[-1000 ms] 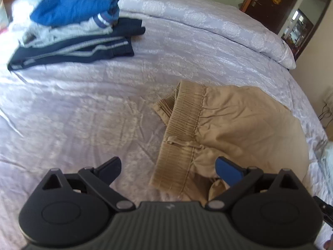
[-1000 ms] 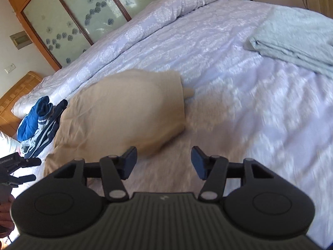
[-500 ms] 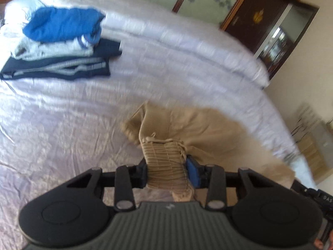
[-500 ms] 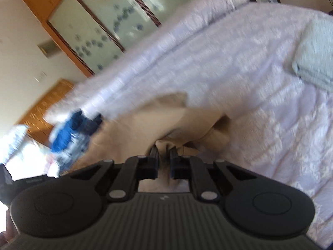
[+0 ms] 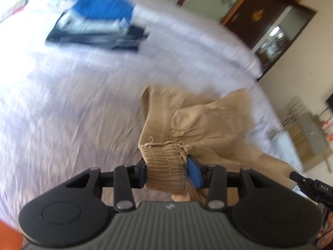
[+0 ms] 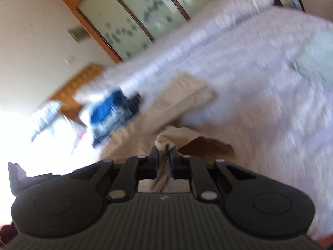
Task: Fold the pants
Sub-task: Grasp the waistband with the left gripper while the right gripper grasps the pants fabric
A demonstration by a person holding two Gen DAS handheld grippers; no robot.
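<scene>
The left gripper [image 5: 166,171] points steeply downward, its blue pads [image 5: 194,173] pressing from both sides on the gathered waistband of the tan pants [image 5: 199,123], jaws partly apart around the thick bunch. The right gripper [image 6: 163,160] tilts less steeply, jaws nearly together, pinching a thin fold of the same pants with cloth between the fingertips.

Colours on my two feeds: tan pants on a lilac bed

I log tan pants [image 5: 199,123] with a ribbed waistband; pale lilac bed cover [image 5: 68,104], faint woven pattern; folded stack [image 5: 97,25] in bright blue, grey-white and navy; black left claw [image 5: 171,171] with blue pads [image 5: 194,174]; black right claw [image 6: 163,158].
</scene>
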